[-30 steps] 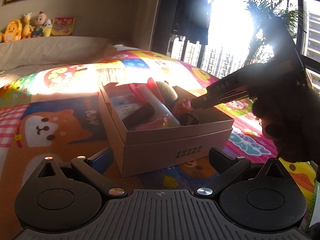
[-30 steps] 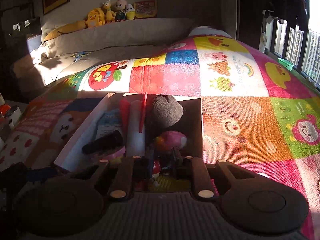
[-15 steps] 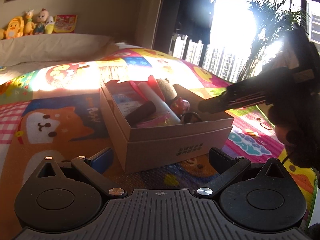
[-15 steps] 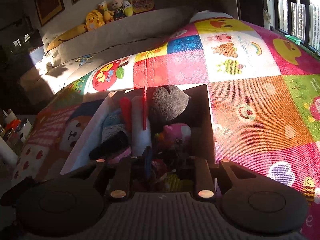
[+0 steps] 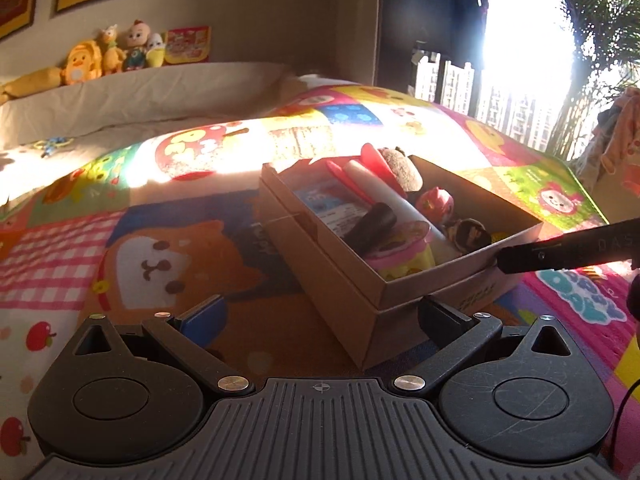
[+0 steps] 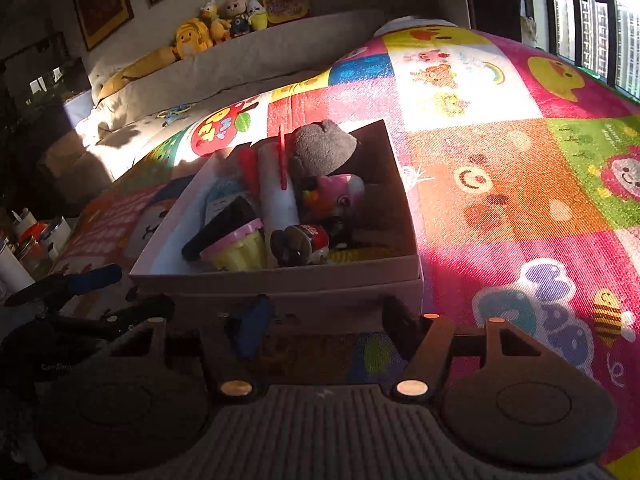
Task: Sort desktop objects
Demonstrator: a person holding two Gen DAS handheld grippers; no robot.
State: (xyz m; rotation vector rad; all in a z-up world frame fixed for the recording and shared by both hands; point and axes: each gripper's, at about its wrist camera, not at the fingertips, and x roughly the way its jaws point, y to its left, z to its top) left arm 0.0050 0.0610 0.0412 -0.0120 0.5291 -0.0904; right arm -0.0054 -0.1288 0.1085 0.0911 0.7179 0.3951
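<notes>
Now pulling the right gripper (image 6: pixel 326 316) back out of the cardboard box (image 5: pixel 420 292), with its jaws spread wide and holding nothing, after reaching in narrowly a second ago. Hovering just outside the box's near wall, fingertips low against the cardboard. Leaving the small round red-and-dark toy (image 6: pixel 300 242) lying inside, close to the near wall, beside the yellow-and-pink cupcake toy (image 6: pixel 240 248). Judging from that, finishing 1 drop-off rather than starting a pick.

Keeping the left gripper (image 5: pixel 320 314) low over the patchwork play mat (image 5: pixel 180 248), just off the box's near corner, jaws also spread wide and empty, with more of that corner showing than half a second ago.

Showing, in the left wrist view, 1 dark finger (image 5: pixel 560 250) of the right gripper reaching in from the right edge and ending at the box's near wall; touching or just clear, not possible to tell.

Crowding the box: a grey plush (image 6: pixel 324 144) at the far wall, a pink toy (image 6: pixel 340 192) below it, a white tube (image 6: pixel 276 192) along the middle, a black item (image 5: pixel 370 226) leaning on the cupcake.

Seeing no loose thing on the mat in either view. Suggesting, as a judgement only, sorting nearly done, or turning elsewhere for a further item.
</notes>
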